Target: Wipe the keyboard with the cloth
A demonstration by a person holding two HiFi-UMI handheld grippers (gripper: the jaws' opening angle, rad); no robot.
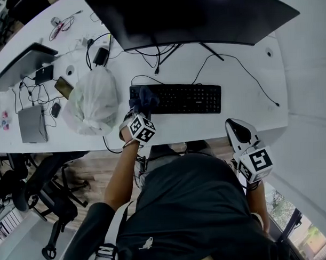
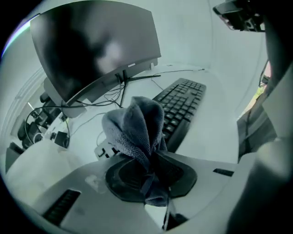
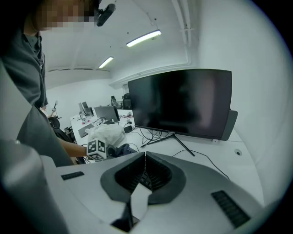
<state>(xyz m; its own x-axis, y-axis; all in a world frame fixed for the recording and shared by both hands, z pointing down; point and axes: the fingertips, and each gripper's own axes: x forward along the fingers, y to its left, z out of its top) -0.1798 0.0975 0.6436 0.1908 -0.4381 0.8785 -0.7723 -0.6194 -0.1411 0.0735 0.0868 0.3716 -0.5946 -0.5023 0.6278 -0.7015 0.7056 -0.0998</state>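
Observation:
The black keyboard [image 1: 183, 99] lies on the white desk [image 1: 247, 105] in front of the monitor. A dark grey-blue cloth [image 1: 146, 97] rests bunched on the keyboard's left end. My left gripper [image 1: 142, 107] is shut on that cloth. In the left gripper view the cloth [image 2: 137, 128] stands up between the jaws, with the keyboard [image 2: 182, 106] just beyond it. My right gripper [image 1: 236, 127] hovers at the desk's front edge, right of the keyboard, shut with nothing in it. In the right gripper view its jaws meet at the gripper [image 3: 144, 161], and the cloth [image 3: 121, 150] shows far left.
A large dark monitor [image 1: 191, 16] on a stand sits behind the keyboard, with cables [image 1: 230, 63] trailing right. A white plastic bag [image 1: 92, 101] lies left of the keyboard. Farther left are a laptop [image 1: 22, 65], small devices and wires. An office chair [image 1: 42, 195] stands below the desk.

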